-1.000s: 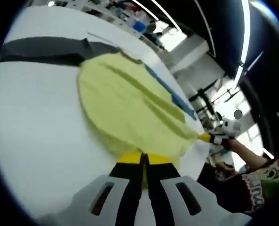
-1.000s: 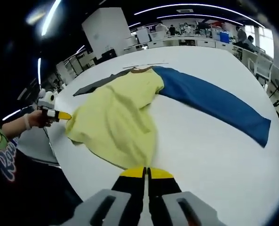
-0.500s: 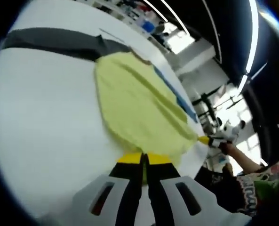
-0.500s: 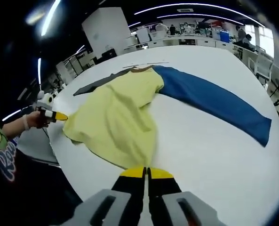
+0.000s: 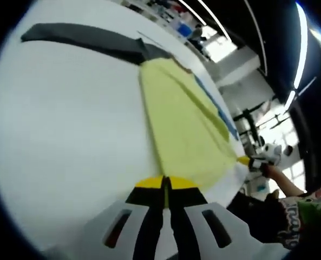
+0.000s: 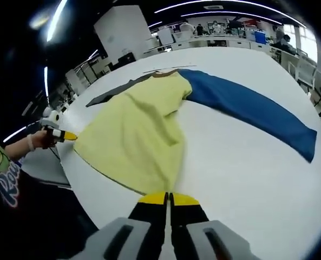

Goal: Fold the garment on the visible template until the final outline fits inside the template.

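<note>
On the white round worktop (image 6: 247, 162), both grippers (image 5: 164, 187) (image 6: 168, 199), jaws closed on the hem of the yellow cotton garment (image 6: 136, 132), should pull evenly, keeping it taut.

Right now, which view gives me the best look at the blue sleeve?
The right gripper view: the blue sleeve lies full length across the white table, beside the yellow body. The left gripper view shows just a thin blue strip behind the yellow cloth.
</note>
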The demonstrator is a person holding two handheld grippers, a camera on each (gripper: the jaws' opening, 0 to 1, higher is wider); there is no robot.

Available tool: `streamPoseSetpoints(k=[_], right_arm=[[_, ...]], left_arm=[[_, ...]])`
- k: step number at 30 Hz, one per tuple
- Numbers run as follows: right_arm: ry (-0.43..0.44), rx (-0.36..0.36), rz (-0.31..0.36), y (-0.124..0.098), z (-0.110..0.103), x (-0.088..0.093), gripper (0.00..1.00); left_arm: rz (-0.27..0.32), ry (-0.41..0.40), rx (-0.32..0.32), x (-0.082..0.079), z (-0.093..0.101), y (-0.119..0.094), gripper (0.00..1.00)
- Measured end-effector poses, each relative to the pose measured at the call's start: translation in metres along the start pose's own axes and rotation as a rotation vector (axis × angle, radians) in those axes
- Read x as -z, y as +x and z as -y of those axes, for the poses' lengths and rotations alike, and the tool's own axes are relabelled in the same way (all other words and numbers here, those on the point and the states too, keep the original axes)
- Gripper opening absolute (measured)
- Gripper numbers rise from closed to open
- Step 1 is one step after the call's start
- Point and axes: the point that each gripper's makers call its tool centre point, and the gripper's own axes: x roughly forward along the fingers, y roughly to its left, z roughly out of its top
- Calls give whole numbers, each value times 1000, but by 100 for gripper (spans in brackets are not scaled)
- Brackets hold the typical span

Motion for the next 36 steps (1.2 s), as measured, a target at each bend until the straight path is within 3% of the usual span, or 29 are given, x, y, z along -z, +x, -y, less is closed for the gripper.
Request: streamPoseSetpoints(k=[18,36], right_arm=[[48,-91,-78,5,-33,28,0],[31,-111,-78,4,-37,31,0]], left_arm=[[8,-31,-51,2,-19,-15,0],[53,-6,-51,3,-21,-18,0]])
